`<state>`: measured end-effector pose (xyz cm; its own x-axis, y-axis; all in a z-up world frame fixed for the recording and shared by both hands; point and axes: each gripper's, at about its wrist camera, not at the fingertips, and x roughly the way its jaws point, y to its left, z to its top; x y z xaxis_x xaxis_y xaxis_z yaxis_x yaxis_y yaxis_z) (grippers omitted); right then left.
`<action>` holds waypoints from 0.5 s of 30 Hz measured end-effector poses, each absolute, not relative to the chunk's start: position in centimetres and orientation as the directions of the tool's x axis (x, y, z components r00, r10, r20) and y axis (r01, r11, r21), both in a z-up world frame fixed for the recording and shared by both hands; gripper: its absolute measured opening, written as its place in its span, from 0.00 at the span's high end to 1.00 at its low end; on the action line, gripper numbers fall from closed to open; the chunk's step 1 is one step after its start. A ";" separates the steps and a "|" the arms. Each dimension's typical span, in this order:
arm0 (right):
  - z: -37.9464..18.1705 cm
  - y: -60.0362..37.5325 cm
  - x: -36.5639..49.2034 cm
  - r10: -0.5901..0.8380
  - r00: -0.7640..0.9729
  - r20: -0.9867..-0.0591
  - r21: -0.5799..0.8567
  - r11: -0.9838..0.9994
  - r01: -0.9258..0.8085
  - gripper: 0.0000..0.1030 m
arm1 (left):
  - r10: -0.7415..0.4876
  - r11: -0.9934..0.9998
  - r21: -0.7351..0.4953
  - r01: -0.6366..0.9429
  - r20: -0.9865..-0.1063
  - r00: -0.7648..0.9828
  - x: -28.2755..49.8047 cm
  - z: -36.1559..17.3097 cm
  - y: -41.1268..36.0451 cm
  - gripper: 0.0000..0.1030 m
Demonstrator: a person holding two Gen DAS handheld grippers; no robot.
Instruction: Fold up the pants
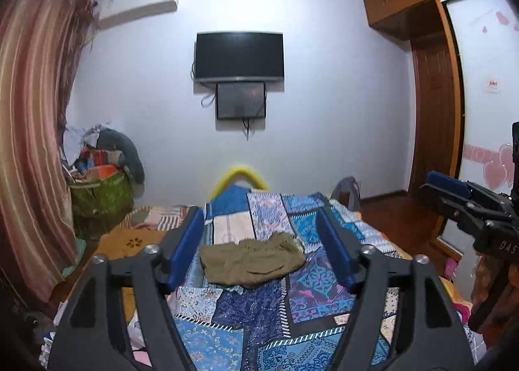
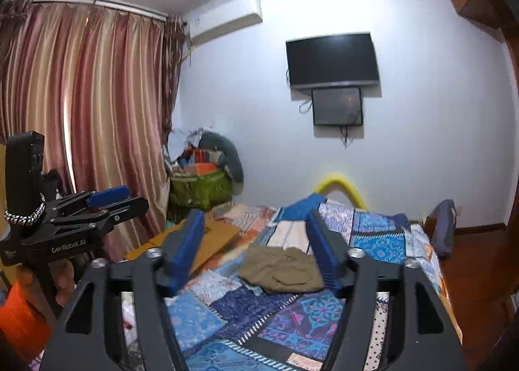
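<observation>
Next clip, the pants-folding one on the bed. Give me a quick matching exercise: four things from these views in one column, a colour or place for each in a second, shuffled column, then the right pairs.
Column one:
1. pants
2. television
3. curtain
4. left gripper

Column two:
A. hangs at the window, striped pink
B. jaws open, nothing between the blue pads
C. mounted on the white wall, screen dark
D. olive, lying in a compact bundle on the patchwork bedspread

Right pairs: 1-D, 2-C, 3-A, 4-B
</observation>
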<state>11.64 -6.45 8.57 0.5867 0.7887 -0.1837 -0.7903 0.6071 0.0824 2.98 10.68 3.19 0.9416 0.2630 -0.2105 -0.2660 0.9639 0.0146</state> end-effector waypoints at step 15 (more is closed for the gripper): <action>9.0 -6.6 9.3 0.744 0.654 -0.140 0.030 0.663 -0.748 0.03 | 0.268 0.962 -0.015 -0.272 -0.138 0.954 0.0 2.9 9.5 0.01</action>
<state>9.35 -6.61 9.00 0.6539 0.7435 -0.1402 -0.7478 0.6632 0.0296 -0.03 9.50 2.94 0.9536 0.2677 -0.1382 -0.2722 0.9621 -0.0150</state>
